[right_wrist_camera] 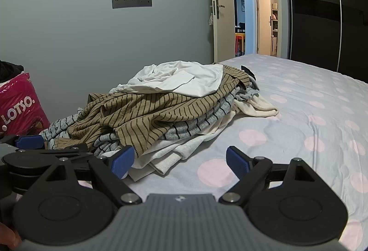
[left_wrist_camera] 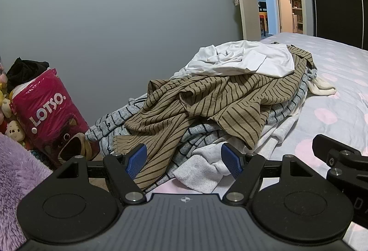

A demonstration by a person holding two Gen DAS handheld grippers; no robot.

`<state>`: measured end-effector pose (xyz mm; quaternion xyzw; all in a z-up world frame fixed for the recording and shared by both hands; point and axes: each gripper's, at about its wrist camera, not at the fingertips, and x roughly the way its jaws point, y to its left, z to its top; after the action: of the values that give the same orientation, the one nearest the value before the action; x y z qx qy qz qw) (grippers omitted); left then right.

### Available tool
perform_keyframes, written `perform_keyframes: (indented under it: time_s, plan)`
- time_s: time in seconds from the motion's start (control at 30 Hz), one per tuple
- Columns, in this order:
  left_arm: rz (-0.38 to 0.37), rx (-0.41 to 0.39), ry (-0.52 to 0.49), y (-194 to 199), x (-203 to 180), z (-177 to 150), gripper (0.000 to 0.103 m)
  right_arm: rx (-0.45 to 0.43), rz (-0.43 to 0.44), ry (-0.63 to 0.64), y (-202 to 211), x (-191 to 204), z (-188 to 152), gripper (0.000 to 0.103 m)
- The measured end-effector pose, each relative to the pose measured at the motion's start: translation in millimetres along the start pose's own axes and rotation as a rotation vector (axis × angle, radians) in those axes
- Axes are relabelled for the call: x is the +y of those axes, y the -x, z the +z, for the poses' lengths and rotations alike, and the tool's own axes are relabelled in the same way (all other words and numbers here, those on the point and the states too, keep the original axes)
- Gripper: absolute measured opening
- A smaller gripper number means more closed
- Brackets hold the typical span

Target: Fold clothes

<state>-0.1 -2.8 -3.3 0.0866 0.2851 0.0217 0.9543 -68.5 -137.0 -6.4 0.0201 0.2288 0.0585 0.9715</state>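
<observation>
A pile of clothes lies on the bed [left_wrist_camera: 340, 81]: a white T-shirt [left_wrist_camera: 253, 60] on top, a tan striped shirt [left_wrist_camera: 218, 99] under it, a grey striped garment [left_wrist_camera: 202, 133] and white garments [left_wrist_camera: 202, 170] below. My left gripper [left_wrist_camera: 184, 159] is open, its blue fingers on either side of the pile's near edge. My right gripper [right_wrist_camera: 180, 162] is open over the bed sheet [right_wrist_camera: 299, 113], beside the pile's right edge; the pile shows there too, with the tan striped shirt [right_wrist_camera: 149, 110] and white T-shirt [right_wrist_camera: 184, 81].
A pink LOTSO bag [left_wrist_camera: 50, 113] with soft toys [left_wrist_camera: 13, 131] stands at the left by the grey wall. A purple fluffy blanket [left_wrist_camera: 16, 170] lies at lower left. An open door [right_wrist_camera: 243, 21] and dark wardrobe [right_wrist_camera: 322, 9] are behind the bed.
</observation>
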Motion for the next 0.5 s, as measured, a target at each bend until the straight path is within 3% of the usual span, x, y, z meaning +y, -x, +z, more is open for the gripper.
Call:
perform_keyframes:
  time_s: [0.5]
  plan:
    - [0.003,0.004,0.007,-0.1,0.7,-0.1,0.07,0.0,-0.004,-0.002,-0.9,0.8,0.9,0.088]
